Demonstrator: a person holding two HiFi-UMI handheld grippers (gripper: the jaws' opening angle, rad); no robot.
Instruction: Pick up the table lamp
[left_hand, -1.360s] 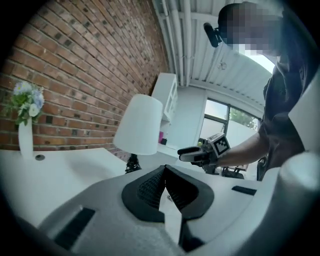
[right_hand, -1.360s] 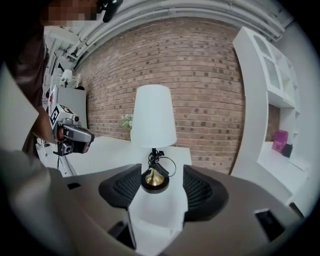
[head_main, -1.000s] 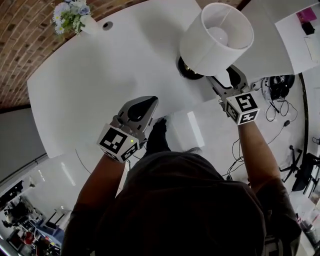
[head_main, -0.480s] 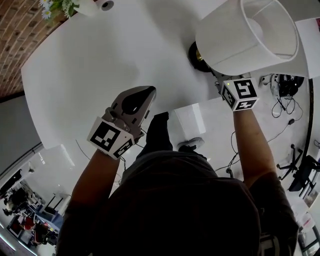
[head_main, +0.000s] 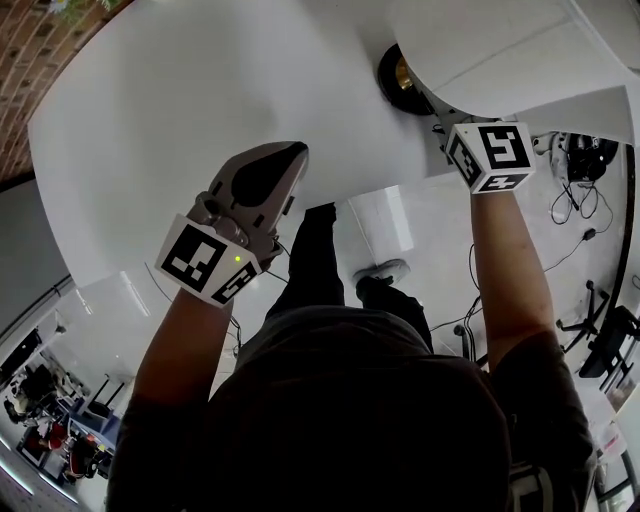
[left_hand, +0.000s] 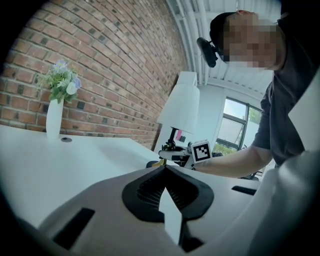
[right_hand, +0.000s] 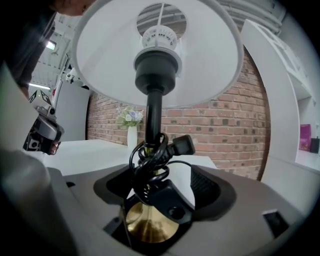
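Observation:
The table lamp has a white shade (head_main: 500, 50) and a dark round base (head_main: 400, 80) near the white table's right edge. My right gripper (right_hand: 162, 182) is hidden under the shade in the head view, where only its marker cube (head_main: 495, 155) shows. Its jaws are opening, one on each side of the black stem (right_hand: 154, 115). The coiled black cord (right_hand: 147, 167) and brass foot (right_hand: 150, 222) lie between them, and the right pad (right_hand: 206, 184) is off the cord. My left gripper (head_main: 297, 150) is shut and empty, low over the table's near edge.
A white vase of flowers (left_hand: 55, 112) stands far back on the table (head_main: 180, 90) by the brick wall. Past the table's right edge the floor has cables (head_main: 575, 160). A white box (head_main: 380, 225) sits on the floor beside the person's legs.
My right gripper has gone in under the lamp shade, so its jaws no longer show from above. Both hands have sunk a little. The left gripper stays shut.

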